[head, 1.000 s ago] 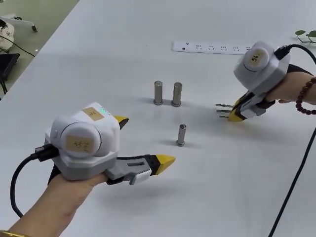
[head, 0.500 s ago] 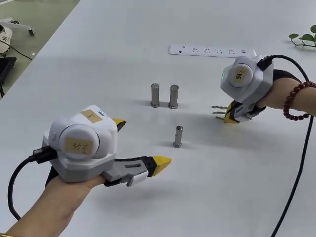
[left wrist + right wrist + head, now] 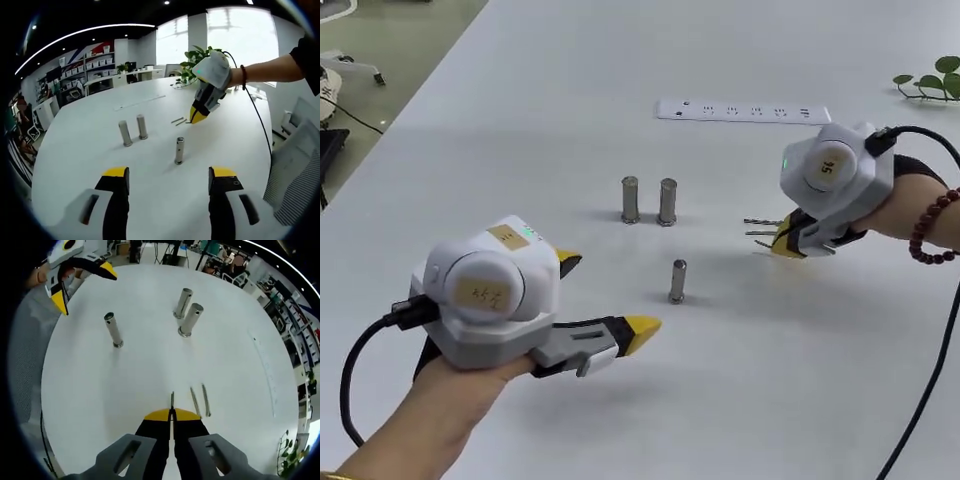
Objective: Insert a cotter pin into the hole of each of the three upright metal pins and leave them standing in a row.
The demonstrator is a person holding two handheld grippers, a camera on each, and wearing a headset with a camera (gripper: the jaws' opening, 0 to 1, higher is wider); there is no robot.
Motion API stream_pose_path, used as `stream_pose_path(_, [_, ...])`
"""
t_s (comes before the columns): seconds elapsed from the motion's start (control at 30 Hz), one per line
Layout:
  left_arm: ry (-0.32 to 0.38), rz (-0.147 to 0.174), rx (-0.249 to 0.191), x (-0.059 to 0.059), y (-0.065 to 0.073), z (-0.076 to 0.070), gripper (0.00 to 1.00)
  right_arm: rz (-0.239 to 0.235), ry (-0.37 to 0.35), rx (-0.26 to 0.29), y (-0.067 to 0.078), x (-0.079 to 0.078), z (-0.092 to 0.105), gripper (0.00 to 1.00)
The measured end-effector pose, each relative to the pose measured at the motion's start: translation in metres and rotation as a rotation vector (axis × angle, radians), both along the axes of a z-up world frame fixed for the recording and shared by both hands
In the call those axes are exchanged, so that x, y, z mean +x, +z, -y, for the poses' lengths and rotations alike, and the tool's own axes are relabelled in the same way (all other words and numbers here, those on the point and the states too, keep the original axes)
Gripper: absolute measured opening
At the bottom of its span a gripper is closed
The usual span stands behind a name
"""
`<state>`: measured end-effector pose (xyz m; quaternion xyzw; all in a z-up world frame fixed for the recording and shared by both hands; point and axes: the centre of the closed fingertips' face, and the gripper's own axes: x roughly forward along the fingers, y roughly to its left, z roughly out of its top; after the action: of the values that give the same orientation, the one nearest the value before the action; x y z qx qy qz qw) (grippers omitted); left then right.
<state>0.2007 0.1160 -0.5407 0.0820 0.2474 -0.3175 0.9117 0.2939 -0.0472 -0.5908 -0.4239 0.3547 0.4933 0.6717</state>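
On the white table [image 3: 520, 120], the left gripper [image 3: 169, 175] is held short of the lone upright steel pin [image 3: 678, 281], jaws apart and empty. The right gripper [image 3: 172, 413] is seen well to that pin's right, jaws closed on a thin metal cotter pin [image 3: 172, 399]. Its long axis is laid along the jaws, nearly flat, free end aimed just behind the lone pin. Unsteadied, that pin could be toppled by a skewed thrust, or the cotter pin twisted in the grip.

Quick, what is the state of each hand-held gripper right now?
Left hand-held gripper: open, holding nothing.
Right hand-held gripper: closed on a cotter pin.
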Motion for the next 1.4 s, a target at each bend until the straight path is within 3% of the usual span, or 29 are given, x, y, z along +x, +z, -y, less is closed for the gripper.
stream_pose_path(0.2, [-0.029, -0.008, -0.011, -0.003, 0.003, 0.005, 0.55, 0.009, 0.033, 0.075, 0.011, -0.026, -0.018, 0.0])
stream_pose_path(0.3, [-0.025, -0.015, -0.019, -0.003, 0.004, 0.005, 0.53, 0.008, 0.055, 0.098, 0.012, -0.029, -0.026, 0.0])
stream_pose_path(0.43, [-0.013, -0.061, -0.07, -0.006, 0.004, 0.008, 0.44, -0.001, 0.075, 0.119, 0.016, -0.05, -0.038, 0.0])
stream_pose_path(0.7, [-0.022, -0.098, -0.113, -0.012, 0.002, 0.018, 0.37, -0.01, 0.132, 0.171, 0.029, -0.081, -0.06, 0.0])
stream_pose_path(0.9, [-0.052, -0.112, -0.159, -0.017, 0.005, 0.03, 0.28, -0.018, 0.152, 0.2, 0.036, -0.094, -0.072, 0.0])
stream_pose_path(1.23, [-0.065, -0.179, -0.29, -0.025, 0.013, 0.045, 0.17, -0.013, 0.239, 0.25, 0.046, -0.116, -0.092, 0.0])
stream_pose_path(1.4, [-0.077, -0.21, -0.329, -0.031, 0.014, 0.05, 0.1, -0.012, 0.263, 0.273, 0.049, -0.123, -0.098, 0.0])
